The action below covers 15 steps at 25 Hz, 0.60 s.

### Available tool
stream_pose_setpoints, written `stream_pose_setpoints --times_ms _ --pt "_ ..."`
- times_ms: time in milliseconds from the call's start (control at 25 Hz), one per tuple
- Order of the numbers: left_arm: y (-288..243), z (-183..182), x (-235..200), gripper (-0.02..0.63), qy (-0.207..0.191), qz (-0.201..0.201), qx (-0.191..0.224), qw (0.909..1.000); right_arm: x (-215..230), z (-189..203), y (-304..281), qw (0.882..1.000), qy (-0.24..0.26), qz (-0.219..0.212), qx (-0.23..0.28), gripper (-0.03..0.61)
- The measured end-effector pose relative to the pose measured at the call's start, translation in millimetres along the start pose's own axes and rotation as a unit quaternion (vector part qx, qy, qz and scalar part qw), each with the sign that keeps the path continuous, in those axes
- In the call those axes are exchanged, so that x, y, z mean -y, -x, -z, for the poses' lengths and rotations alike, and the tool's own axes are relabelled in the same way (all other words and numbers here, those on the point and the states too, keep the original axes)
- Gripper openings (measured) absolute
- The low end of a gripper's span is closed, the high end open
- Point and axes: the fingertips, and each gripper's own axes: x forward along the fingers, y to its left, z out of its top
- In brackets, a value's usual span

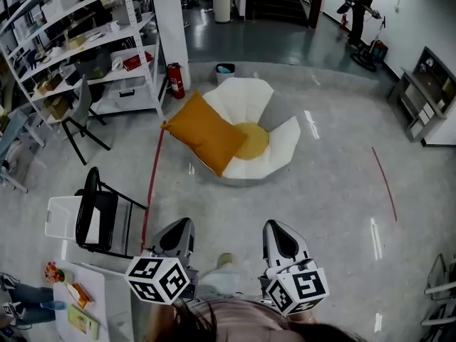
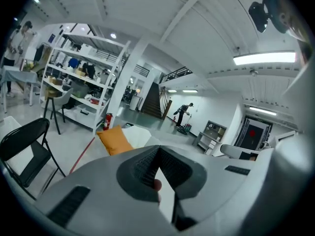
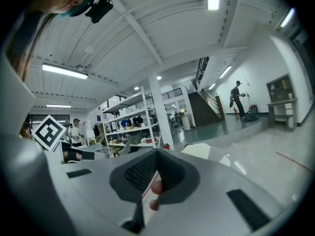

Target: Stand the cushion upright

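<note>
The orange cushion [image 1: 206, 132] lay slanted on the white chair [image 1: 242, 95], untouched; left claw [image 1: 178, 224] and right claw [image 1: 279, 228] were pressed together, empty.

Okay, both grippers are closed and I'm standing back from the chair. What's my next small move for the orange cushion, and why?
Probably step toward the white chair and open the left gripper and right gripper. Both are shut and empty, and the orange cushion lies tilted across the chair's edge, well out of reach.
</note>
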Motion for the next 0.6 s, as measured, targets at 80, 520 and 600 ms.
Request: stream_pose_setpoints --times_ms 80,520,600 --pt "-20.8 -11.3 -8.5 -0.003 0.002 0.006 0.002 1.0000 4.5 -4.0 -23.1 1.000 0.003 0.002 -0.001 0.015" --pt "-109.9 -42.9 -46.7 -0.003 0.000 0.049 -0.019 0.9986 14.7 -21.1 -129.9 0.999 0.036 0.005 -0.006 0.015" --pt "-118.5 -46.7 -52.3 -0.003 0.002 0.049 -0.019 0.9986 15.9 -23.0 -143.1 0.999 0.036 0.003 -0.008 0.014"
